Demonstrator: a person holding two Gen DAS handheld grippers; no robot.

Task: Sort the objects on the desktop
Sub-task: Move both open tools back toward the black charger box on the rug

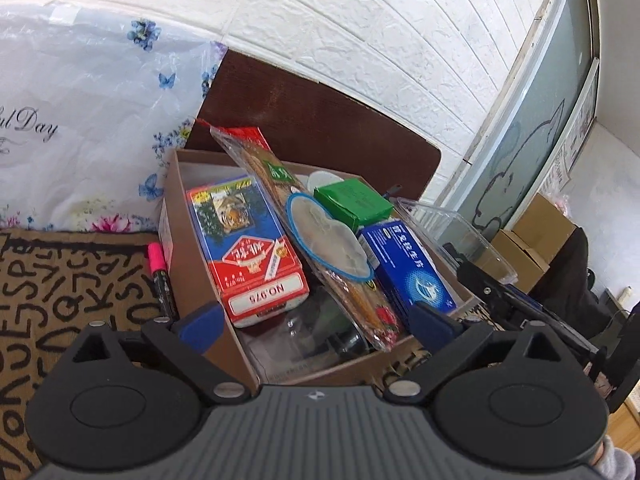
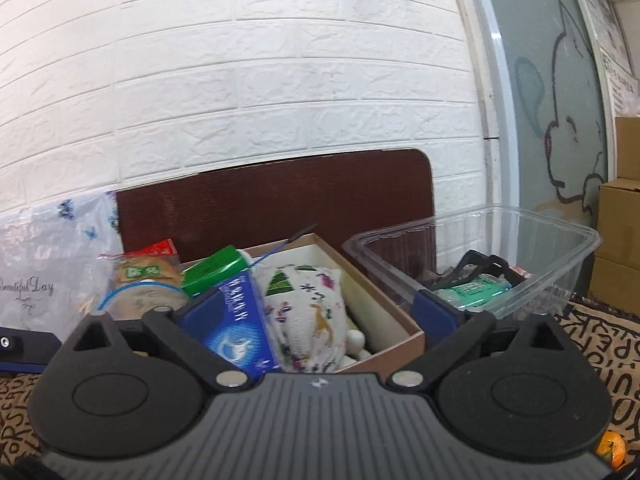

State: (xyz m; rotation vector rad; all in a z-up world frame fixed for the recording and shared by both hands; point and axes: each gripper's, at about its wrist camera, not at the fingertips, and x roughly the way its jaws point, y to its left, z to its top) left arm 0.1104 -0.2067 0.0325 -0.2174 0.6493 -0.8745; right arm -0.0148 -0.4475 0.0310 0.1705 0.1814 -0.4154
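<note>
From the left wrist, the left gripper (image 1: 316,322) hangs with fingers spread wide and empty over a cardboard box (image 1: 172,216) crammed with a red-and-blue tiger-printed carton (image 1: 246,248), a long clear snack packet (image 1: 320,236), a green box (image 1: 352,200) and a blue box (image 1: 408,268); a pink marker (image 1: 160,272) lies just beside it.

From the right wrist, the right gripper (image 2: 316,316) also gapes empty before the box, with a clear plastic tub (image 2: 520,236) alongside.

A white brick wall (image 2: 240,60) stands behind a dark brown board (image 2: 280,200). A lettered mat (image 1: 60,280) covers the table — stacked cartons (image 2: 624,220) sit at far right, beside a frosted glass panel (image 2: 560,80).
</note>
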